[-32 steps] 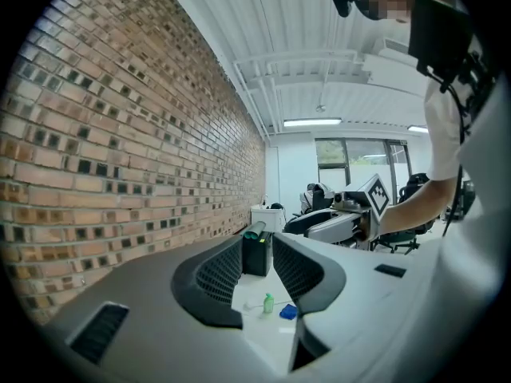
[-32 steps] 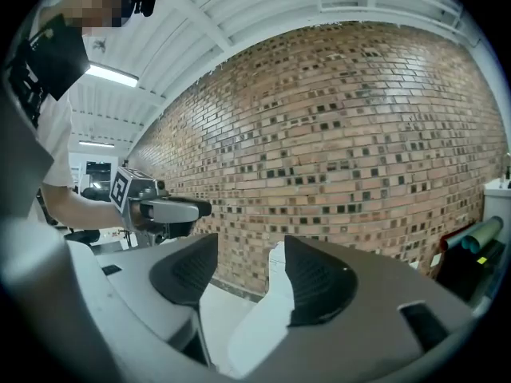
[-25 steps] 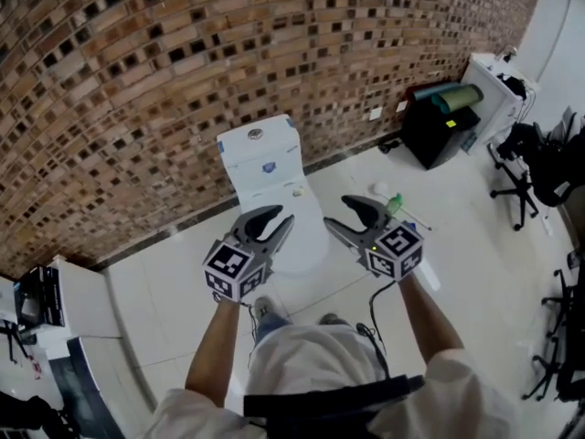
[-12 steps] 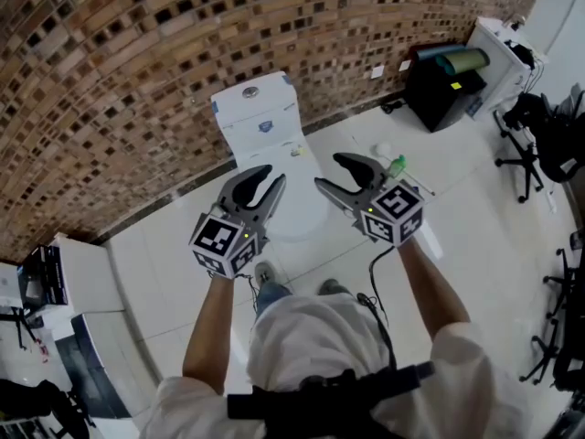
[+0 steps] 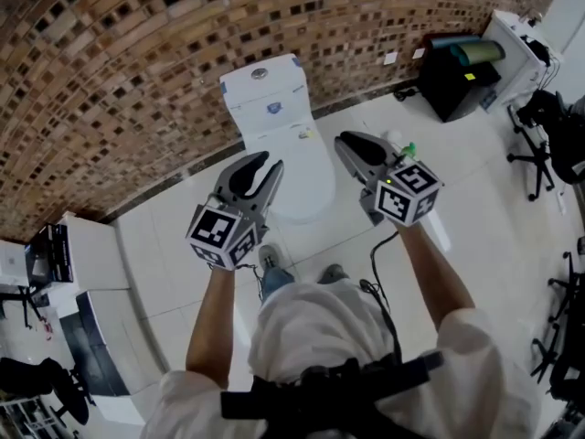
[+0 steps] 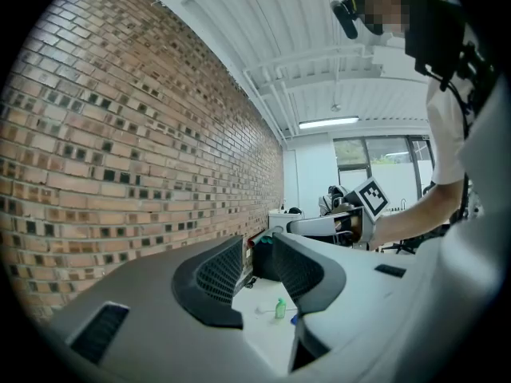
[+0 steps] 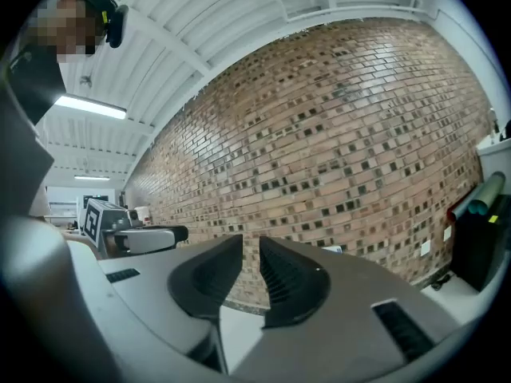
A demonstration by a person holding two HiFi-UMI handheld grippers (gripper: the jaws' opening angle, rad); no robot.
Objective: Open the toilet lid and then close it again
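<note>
The white toilet (image 5: 274, 117) stands against the brick wall with its lid (image 5: 306, 186) down. Both grippers hover level in front of it, touching nothing. My left gripper (image 5: 268, 163) is at the lid's left edge in the head view, open, with only floor showing through the gap in the left gripper view (image 6: 257, 242). My right gripper (image 5: 347, 142) hangs to the right of the bowl. Its jaws have just been closing and now stand a narrow slit apart, with nothing between them (image 7: 251, 242).
The brick wall (image 5: 137, 53) runs behind the toilet. A small green bottle (image 5: 408, 149) lies on the tiled floor at the right. A black cabinet (image 5: 457, 80), a white unit (image 5: 521, 44) and office chairs (image 5: 553, 126) stand further right. A low white cabinet (image 5: 78, 263) sits at the left.
The right gripper's jaws have narrowed from wide apart to a slit and the gripper has rolled a little. The head view has shifted, so the toilet sits higher in frame.
</note>
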